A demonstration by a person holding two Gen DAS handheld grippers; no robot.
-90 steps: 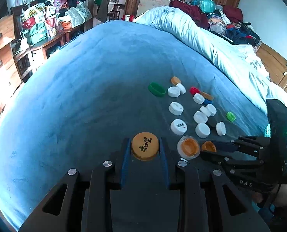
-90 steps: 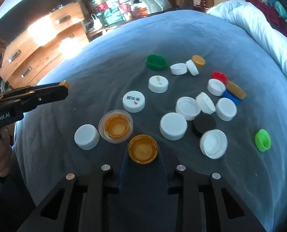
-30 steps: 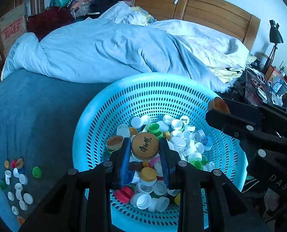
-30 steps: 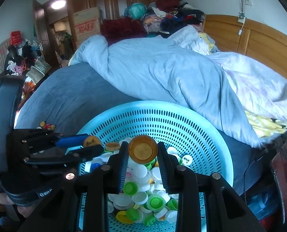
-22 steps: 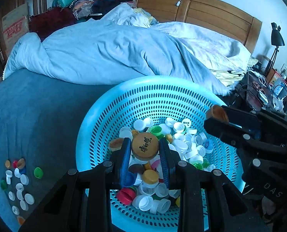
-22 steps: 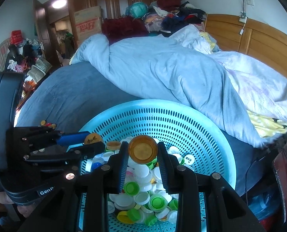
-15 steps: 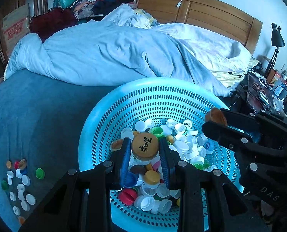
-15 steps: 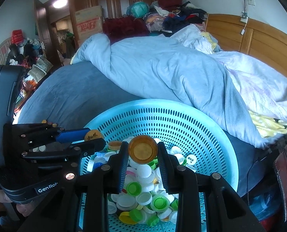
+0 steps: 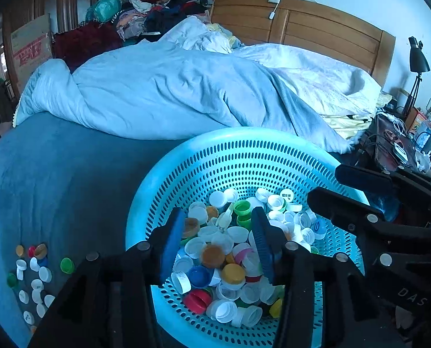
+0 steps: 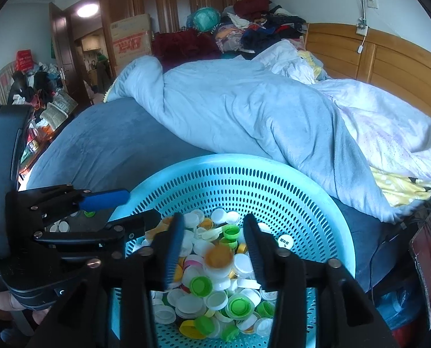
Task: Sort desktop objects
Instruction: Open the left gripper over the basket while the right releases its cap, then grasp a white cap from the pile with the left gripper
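Both pairs of tongs hang over the round turquoise perforated plastic basket (image 9: 169, 179), and both stand spread with nothing pinched: the left tongs (image 9: 218, 243) frame only the heap of mixed plastic bottle caps (image 9: 235, 249) inside it, while between the fingers of the right tongs (image 10: 214, 242) a blurred amber-orange cap (image 10: 218, 256) appears loose above or on the heap, which I judge to be mid-drop. The main risk is a bounce: a cap landing on that crowded, uneven pile could skip toward the basket's rim and out onto the dark blue blanket-covered bed (image 9: 56, 179). The two tools also sit close together over the basket, so pulling both out at once could knock them or catch the rim and tip it. More loose caps (image 9: 32, 272) lie on the bed well apart from the basket, on its left, so the sorting looks unfinished.
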